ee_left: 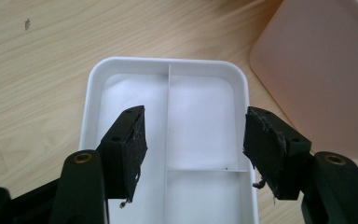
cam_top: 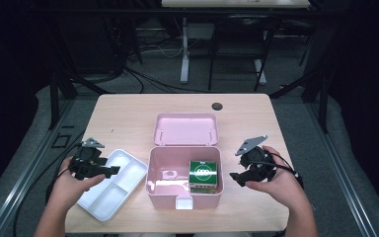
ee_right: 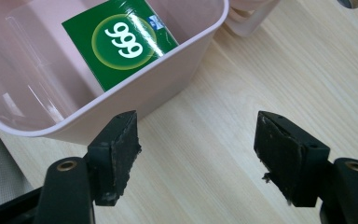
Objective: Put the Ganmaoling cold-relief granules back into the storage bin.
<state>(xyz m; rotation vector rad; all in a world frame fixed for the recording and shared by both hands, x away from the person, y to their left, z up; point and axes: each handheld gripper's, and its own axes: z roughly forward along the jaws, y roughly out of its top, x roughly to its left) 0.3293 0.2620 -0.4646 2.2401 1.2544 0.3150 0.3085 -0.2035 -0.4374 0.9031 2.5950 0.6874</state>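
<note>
- The pink box [cam_top: 185,185] is sitting open at the table's [cam_top: 128,113] middle, its lid [cam_top: 186,129] lying behind it.
- The white divided tray [cam_top: 112,183] is lying just left of the box, under the left gripper [cam_top: 109,171], whose jaws are gaping, holding nothing.
- The green "999" packet [cam_top: 205,173] is resting inside the box's right side.
- The right gripper [cam_top: 236,177] is hovering beside the box's right wall, jaws spread and empty; it should be clearing the rim before descending squarely over the packet.

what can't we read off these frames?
- Green box: sides and anything under it, hidden by the pink bin wall in both high and right claw views.
- White tray: near end cut off by the left claw view's bottom edge.
- Pink lid: clasp details too small, high view.
</note>
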